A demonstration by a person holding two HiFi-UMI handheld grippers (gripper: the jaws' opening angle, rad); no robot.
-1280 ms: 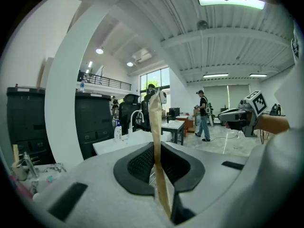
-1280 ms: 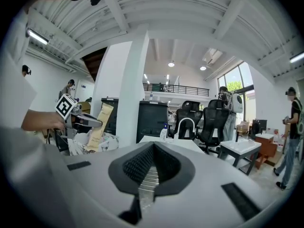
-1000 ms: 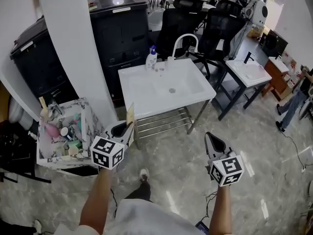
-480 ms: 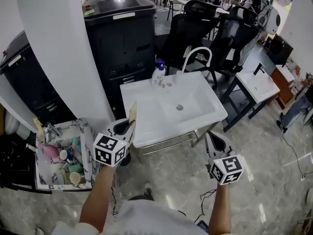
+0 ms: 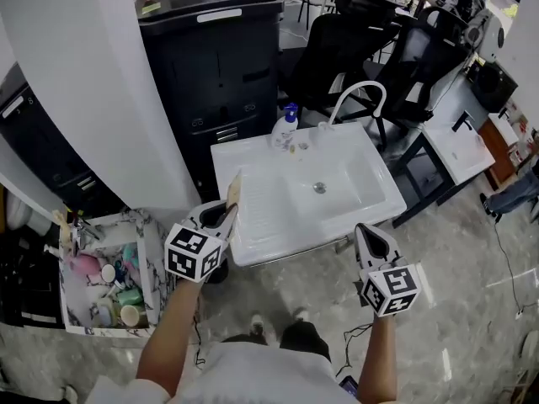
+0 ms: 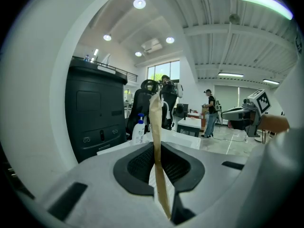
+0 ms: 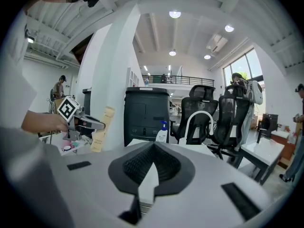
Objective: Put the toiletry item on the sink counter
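My left gripper (image 5: 221,217) is shut on a flat tan toiletry packet (image 5: 233,194), which stands upright out of the jaws. In the left gripper view the packet (image 6: 156,141) rises edge-on from between the pads of that gripper (image 6: 159,175). It hangs at the front left edge of the white sink counter (image 5: 253,221). The right gripper view shows the packet (image 7: 100,136) off to the left. My right gripper (image 5: 369,241) is shut and empty, held below the counter's front right corner, and in its own view this gripper (image 7: 145,175) points at the sink.
A pump bottle (image 5: 285,129) and a curved faucet (image 5: 358,99) stand at the back of the counter. A marbled box of toiletries (image 5: 145,251) sits on the floor at left. A white pillar (image 5: 93,82), a black cabinet (image 5: 219,66), office chairs (image 5: 345,49) and a second sink (image 5: 459,146) surround it.
The sink has come closer and lower in the head view as the person walked toward it. The left gripper with the packet now reaches the counter's front left edge.
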